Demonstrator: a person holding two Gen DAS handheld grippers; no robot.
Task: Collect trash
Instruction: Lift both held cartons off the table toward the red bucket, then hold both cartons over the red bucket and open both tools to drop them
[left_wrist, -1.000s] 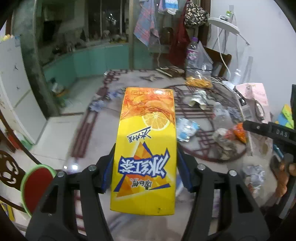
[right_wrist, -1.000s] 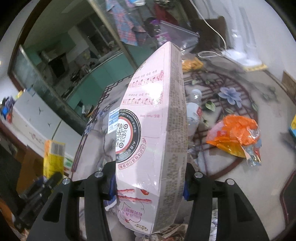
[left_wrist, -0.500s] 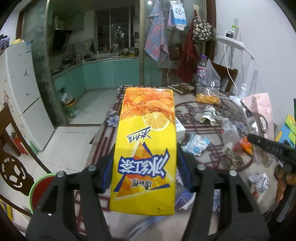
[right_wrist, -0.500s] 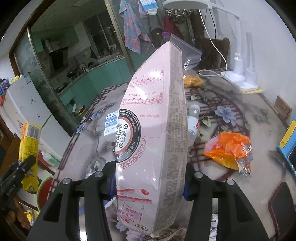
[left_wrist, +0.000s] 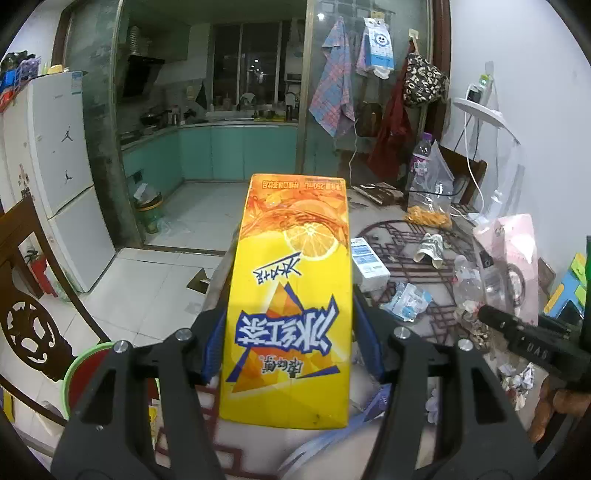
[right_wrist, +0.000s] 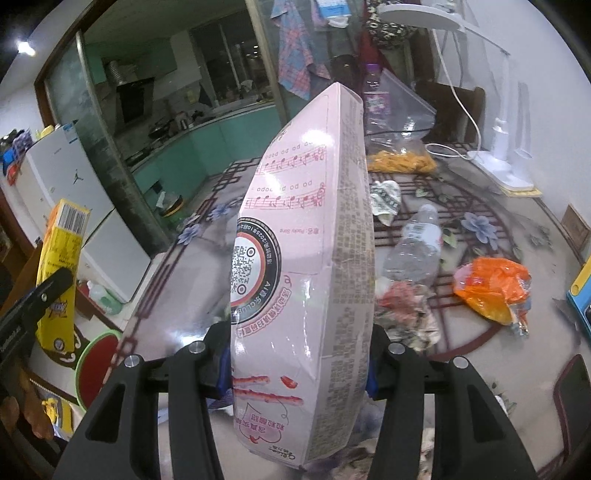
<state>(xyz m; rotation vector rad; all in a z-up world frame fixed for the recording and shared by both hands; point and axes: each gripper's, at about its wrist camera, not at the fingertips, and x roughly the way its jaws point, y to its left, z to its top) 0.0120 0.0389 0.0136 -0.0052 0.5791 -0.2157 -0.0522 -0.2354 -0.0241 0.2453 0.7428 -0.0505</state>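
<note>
My left gripper (left_wrist: 291, 343) is shut on a yellow iced-tea carton (left_wrist: 291, 295) and holds it upright above the table's left edge. The carton also shows at the left of the right wrist view (right_wrist: 61, 266). My right gripper (right_wrist: 299, 350) is shut on a squashed pink snack box (right_wrist: 306, 240), which also shows at the right of the left wrist view (left_wrist: 511, 266). A green-rimmed red bin (left_wrist: 86, 376) stands on the floor at lower left, also visible in the right wrist view (right_wrist: 98, 365).
The patterned table (right_wrist: 491, 354) holds a crushed clear bottle (right_wrist: 417, 243), an orange wrapper (right_wrist: 491, 288), crumpled paper (right_wrist: 384, 195), a small white box (left_wrist: 367, 262) and a clear bag of yellow snacks (right_wrist: 399, 158). A white lamp (right_wrist: 506, 162) stands at the back right. A fridge (left_wrist: 55, 177) stands left.
Both grippers have risen and tilted up with their loads. The kitchen and floor now fill more of the views, and the table lies lower. The grips are unchanged.
</note>
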